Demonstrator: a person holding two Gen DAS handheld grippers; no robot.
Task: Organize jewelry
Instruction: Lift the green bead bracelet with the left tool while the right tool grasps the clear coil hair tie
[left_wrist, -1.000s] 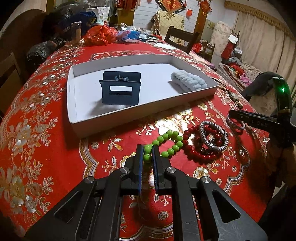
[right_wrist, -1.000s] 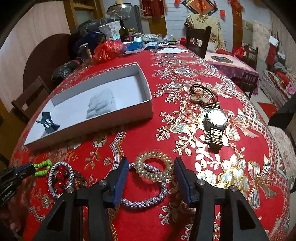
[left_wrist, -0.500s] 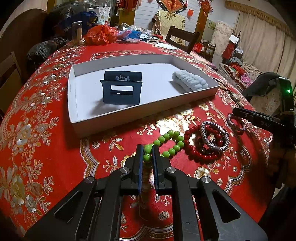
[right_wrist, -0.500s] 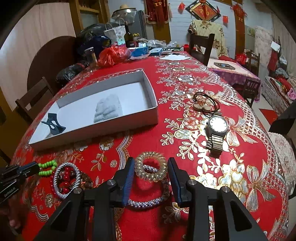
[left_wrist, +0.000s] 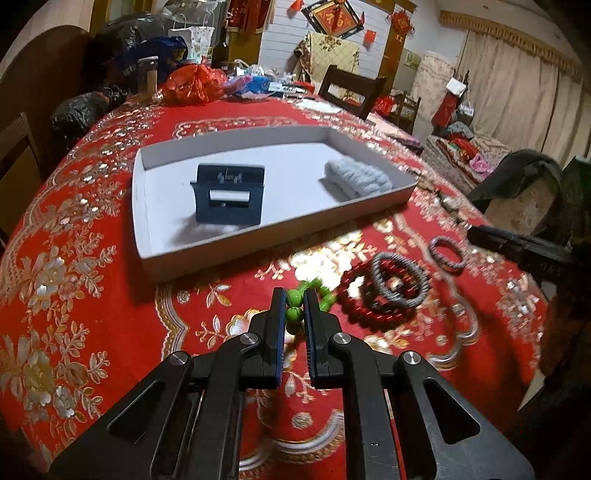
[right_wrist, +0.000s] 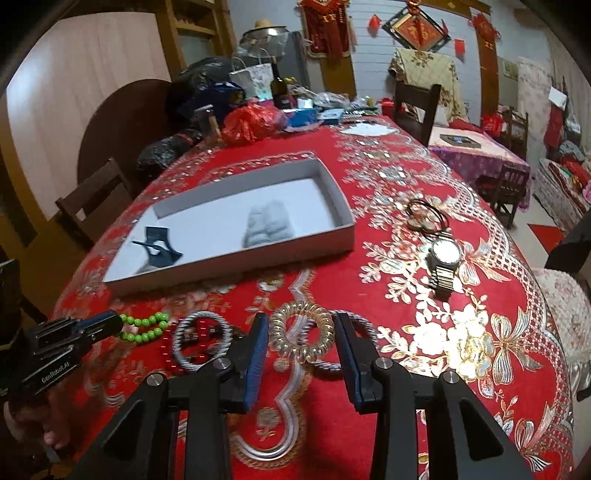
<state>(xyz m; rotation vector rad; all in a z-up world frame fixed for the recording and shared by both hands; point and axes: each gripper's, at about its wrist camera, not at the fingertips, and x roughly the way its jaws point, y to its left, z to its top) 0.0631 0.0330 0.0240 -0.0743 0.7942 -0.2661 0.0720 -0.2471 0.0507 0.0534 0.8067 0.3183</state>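
My left gripper (left_wrist: 294, 295) is shut on a green bead bracelet (left_wrist: 295, 303), which also shows in the right wrist view (right_wrist: 146, 326). Right of it lie a red bead bracelet (left_wrist: 356, 304) and a grey braided ring (left_wrist: 400, 284). My right gripper (right_wrist: 300, 321) is closed around a clear spiral hair tie (right_wrist: 301, 338), which lies on a grey beaded band (right_wrist: 364, 325). The white tray (left_wrist: 258, 242) holds a dark blue hair claw (left_wrist: 229, 194) and a grey scrunchie (left_wrist: 356, 177). The right gripper's finger shows at the left wrist view's right edge (left_wrist: 517, 245).
A gold watch (right_wrist: 445, 264) and a black cord with a pendant (right_wrist: 424, 218) lie right of the tray (right_wrist: 343, 206). A second grey ring (left_wrist: 445, 253) lies near the right gripper. Bags, a bottle and clutter crowd the far table end; chairs stand around it.
My right gripper's fingers have narrowed around the spiral hair tie, then lifted slightly. My left gripper, shut on the green bracelet, has lifted it and drawn it off the table.
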